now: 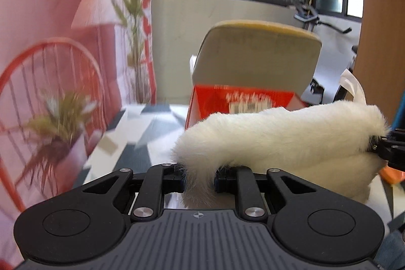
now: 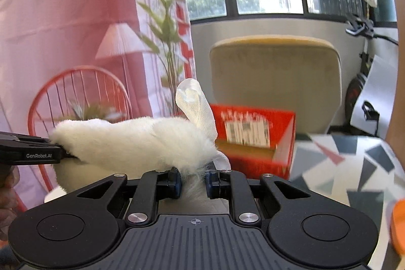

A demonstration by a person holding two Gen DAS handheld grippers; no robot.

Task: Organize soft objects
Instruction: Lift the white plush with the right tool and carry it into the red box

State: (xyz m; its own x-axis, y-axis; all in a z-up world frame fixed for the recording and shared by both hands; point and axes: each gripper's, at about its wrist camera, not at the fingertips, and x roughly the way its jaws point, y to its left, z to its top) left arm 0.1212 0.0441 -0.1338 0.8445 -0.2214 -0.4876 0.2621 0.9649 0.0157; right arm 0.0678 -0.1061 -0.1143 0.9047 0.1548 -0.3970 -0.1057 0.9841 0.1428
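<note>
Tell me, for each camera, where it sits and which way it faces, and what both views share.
Left wrist: on the left tongs, facing the red box and beige chair; the right tongs enter at right.
Right wrist: on the right tongs, facing the same way; the left tongs and a hand enter at left.
Shared: white furry item, pinched at both ends.
</note>
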